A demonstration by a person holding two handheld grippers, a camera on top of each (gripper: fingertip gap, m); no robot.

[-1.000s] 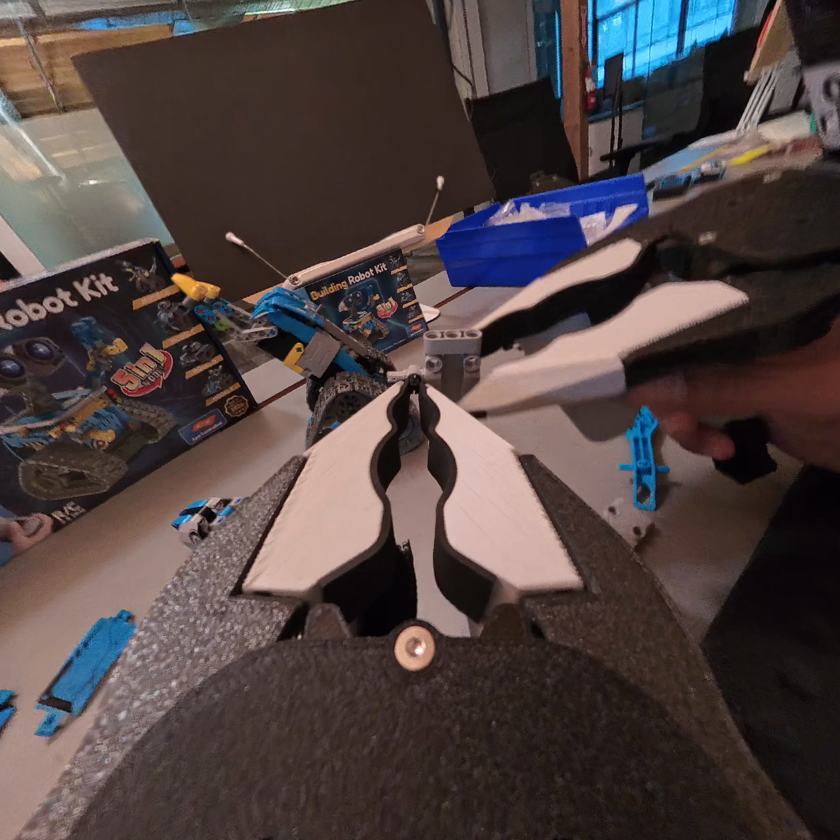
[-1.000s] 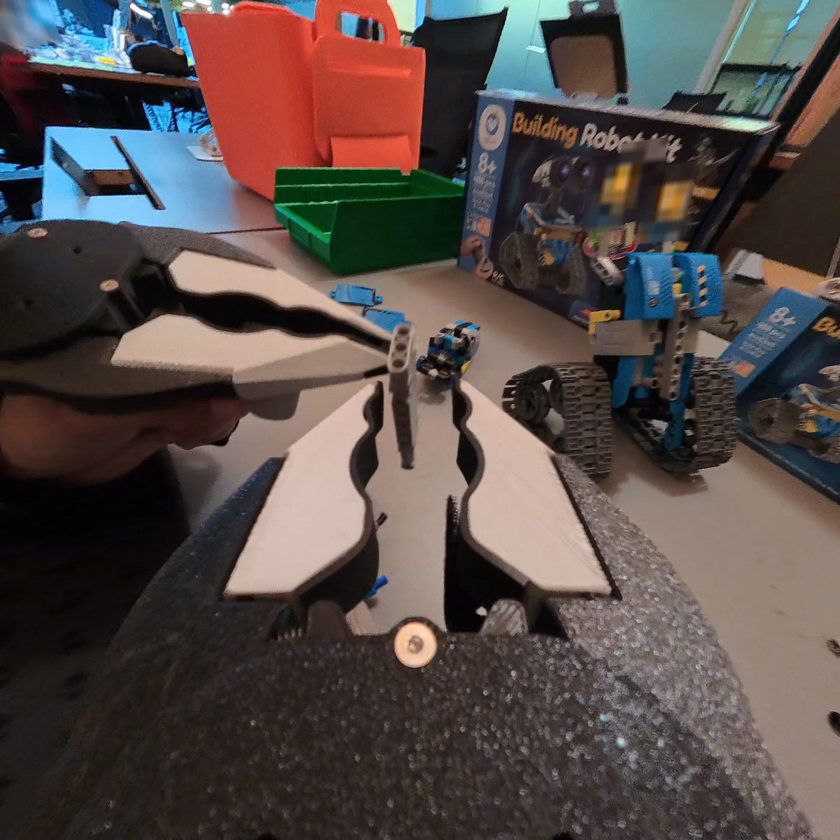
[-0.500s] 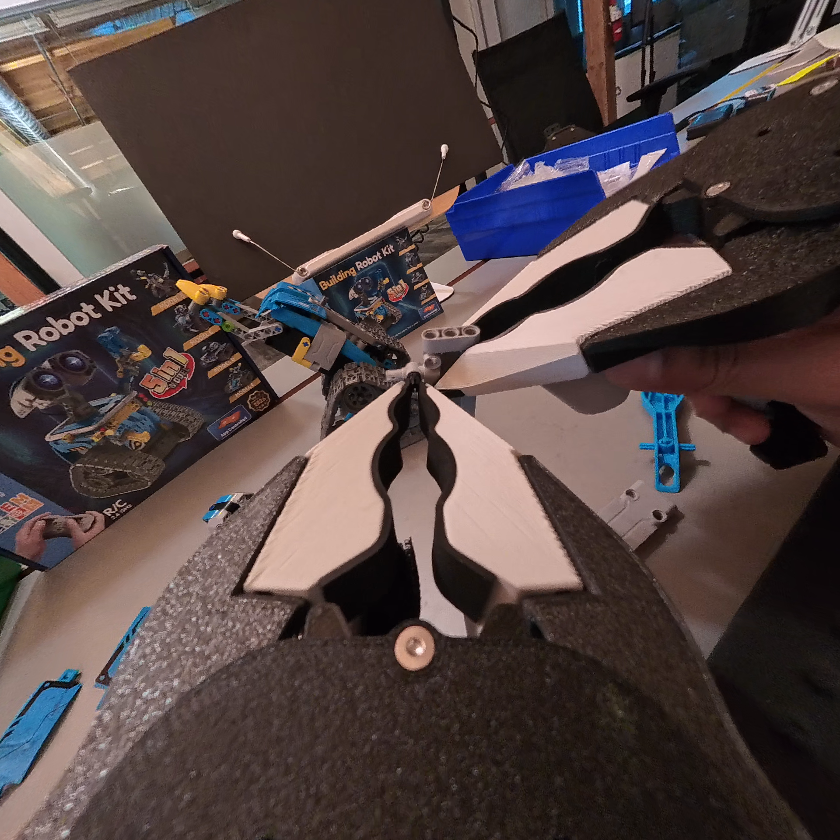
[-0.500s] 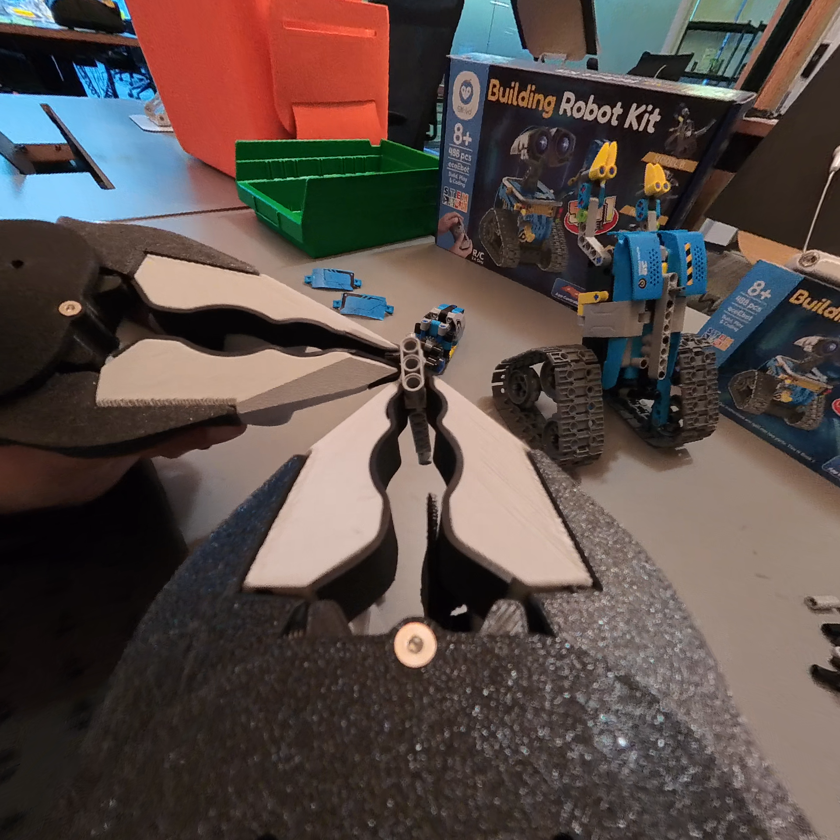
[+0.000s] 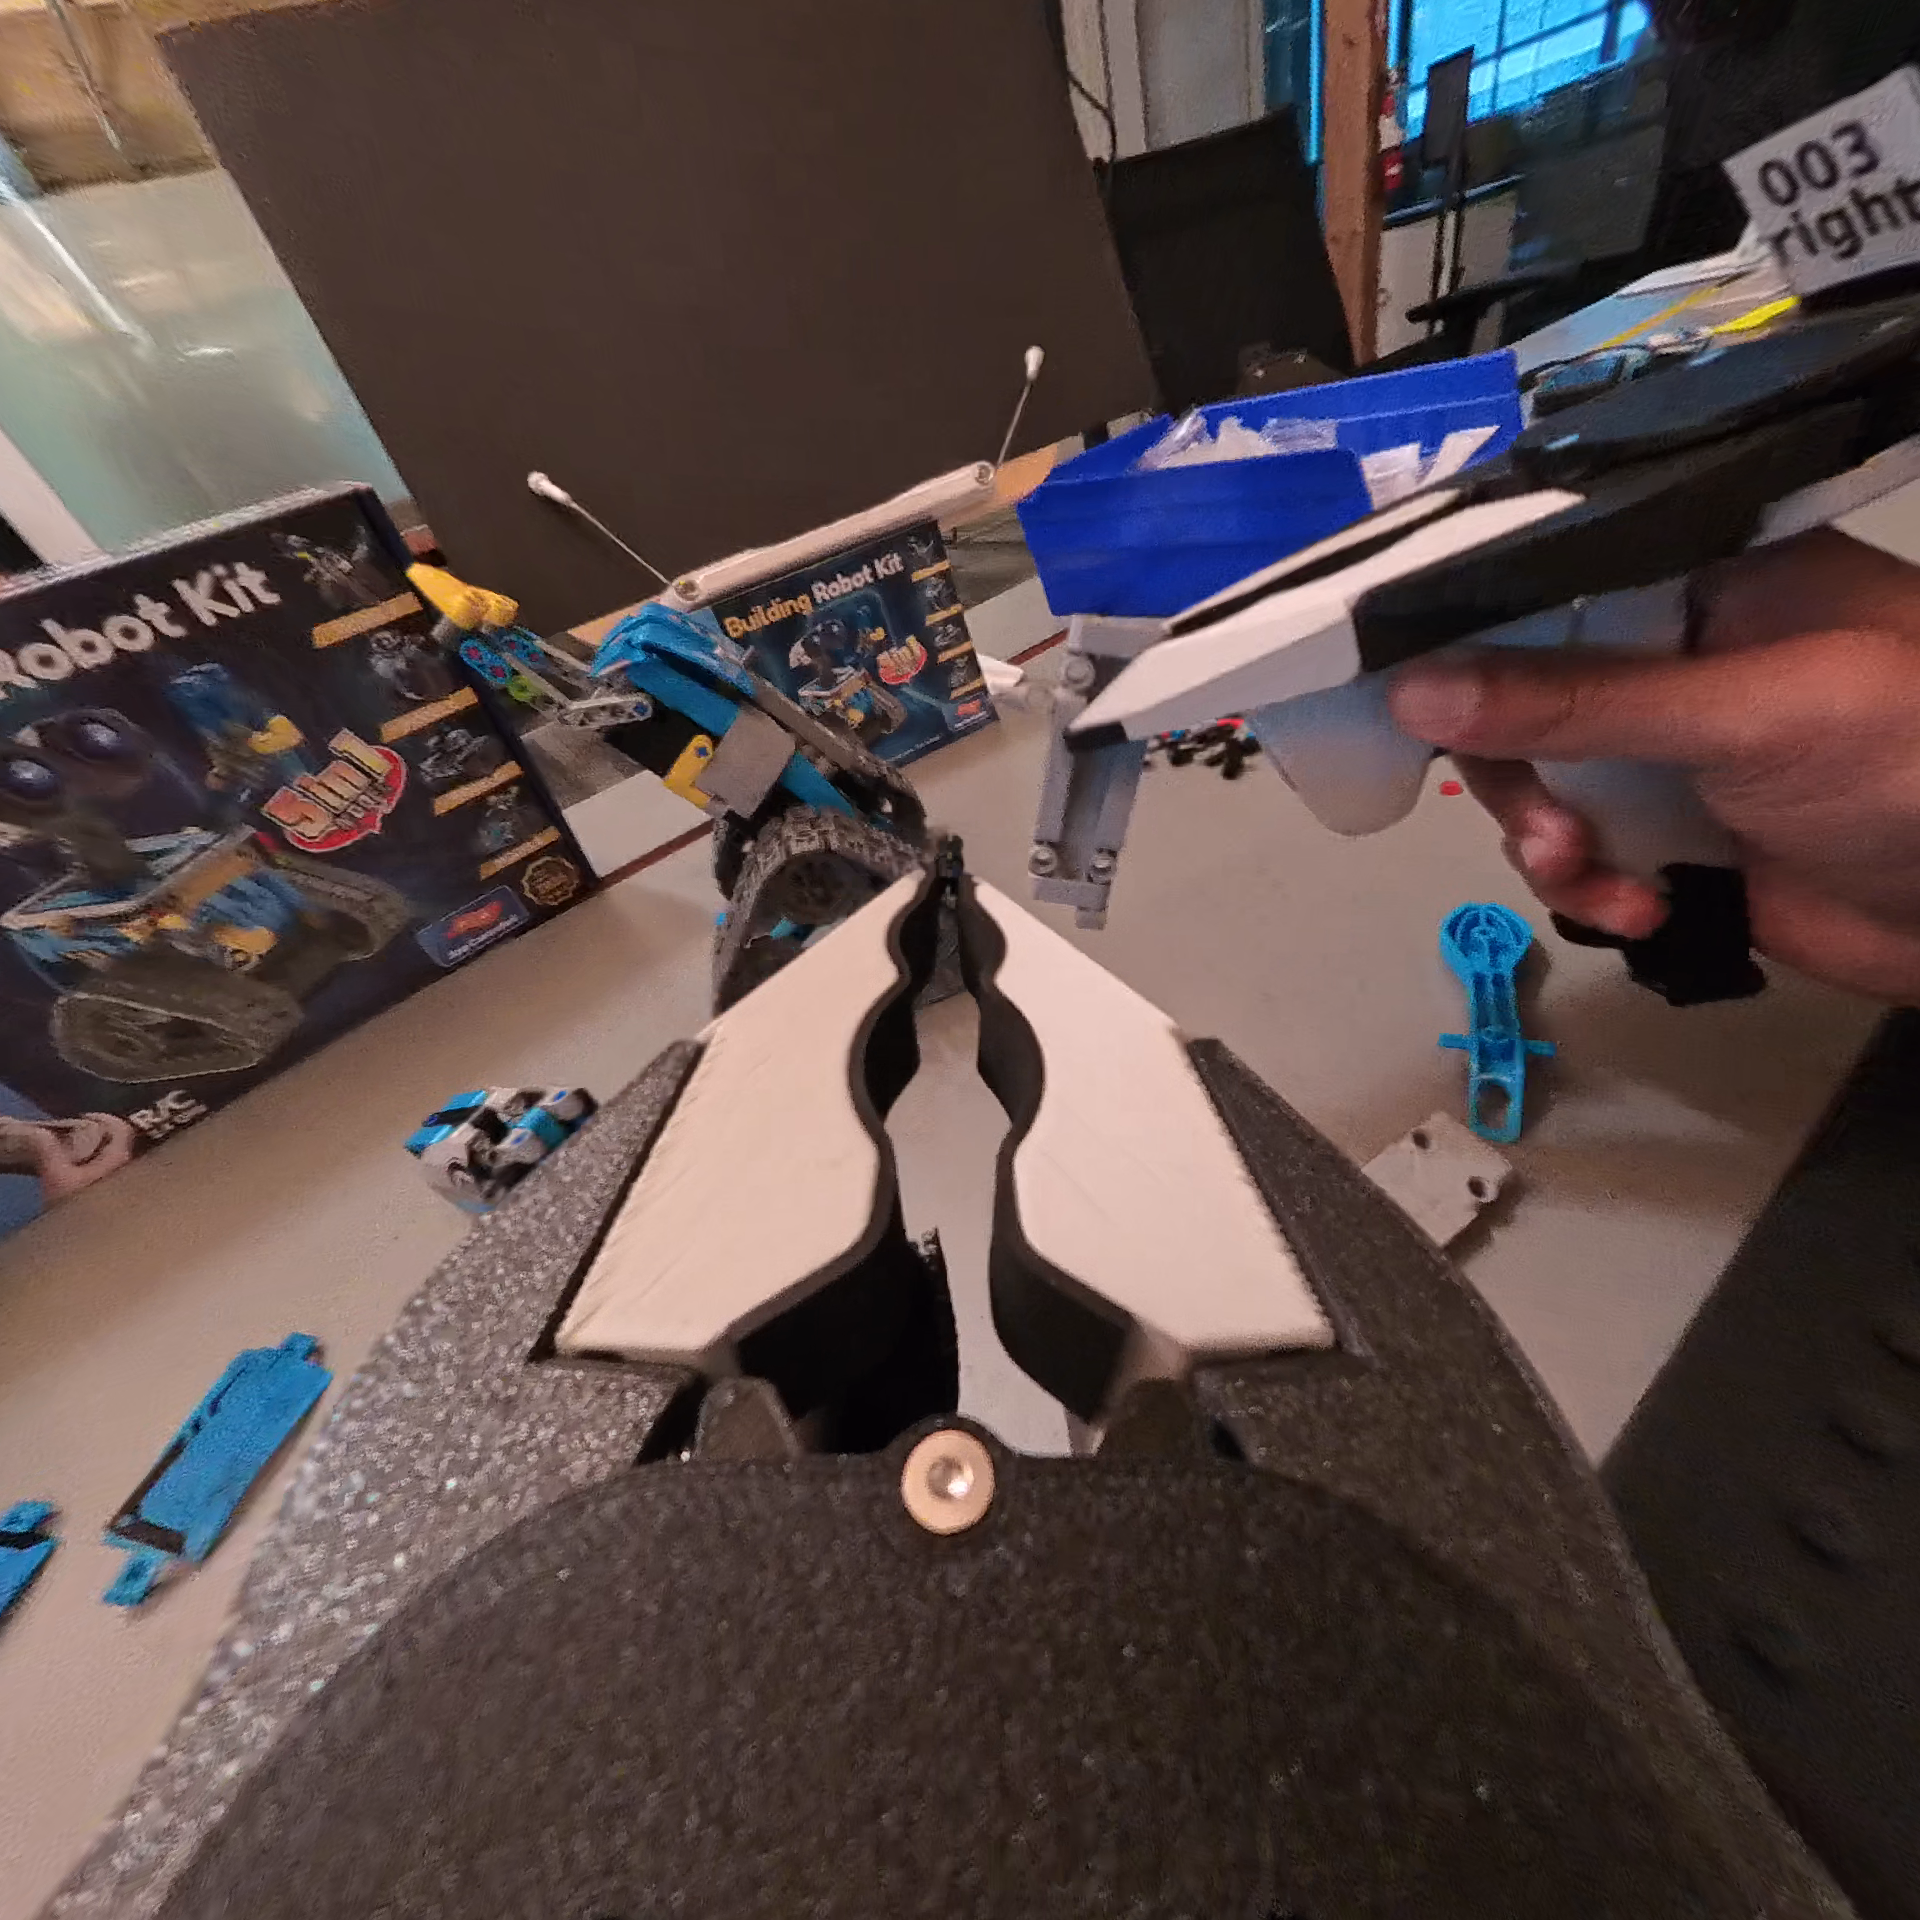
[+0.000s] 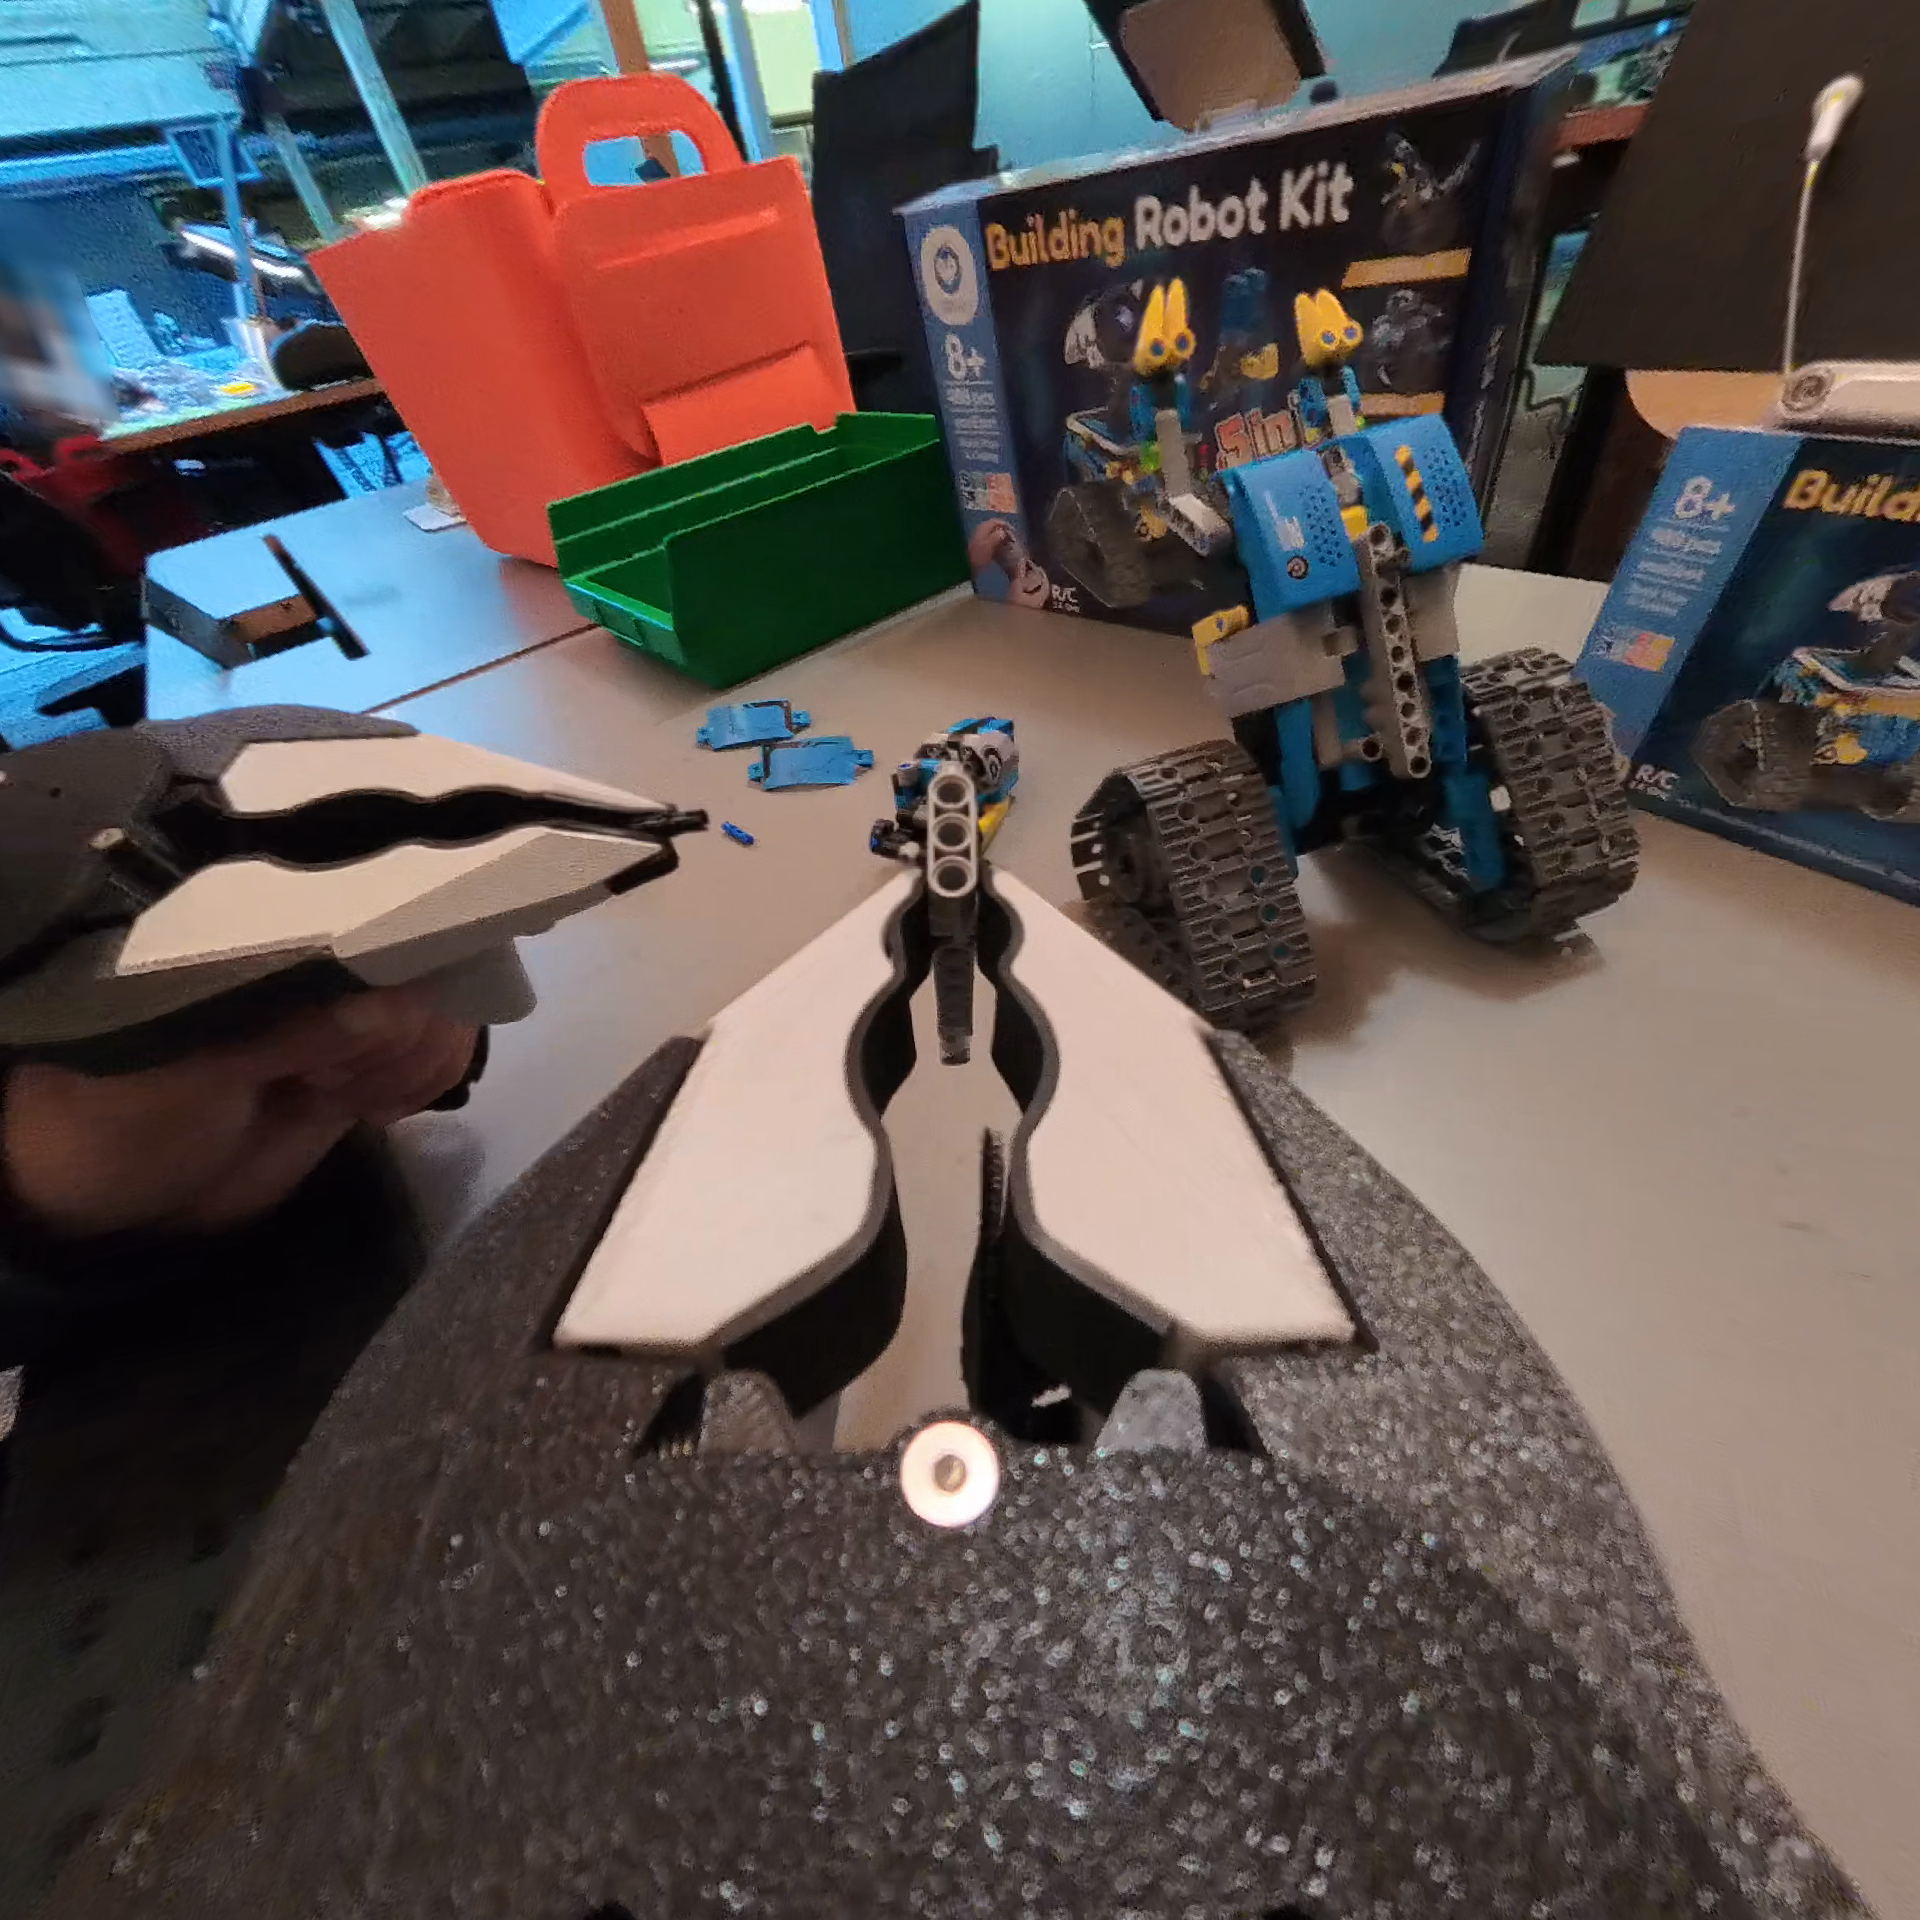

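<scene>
Right claw [image 6: 951, 883] pinching a grey beam piece [image 6: 951, 831] above the tabletop [image 6: 1558, 1143]. Left claw [image 5: 948, 883] squeezed together on a tiny dark pin [image 5: 948, 857], just beside the tracked robot [image 5: 800, 821].

A pale grey counter [image 6: 1558, 1195] fills the lower part of both views. Behind it, across the top centre of the left wrist view, stands a large dark panel [image 5: 644, 260] — with a wooden post [image 5: 1351, 156] and a blue-lit window [image 5: 1507, 94] at upper right. In the right wrist view, another desk [image 6: 364, 582] sits at middle left.
</scene>
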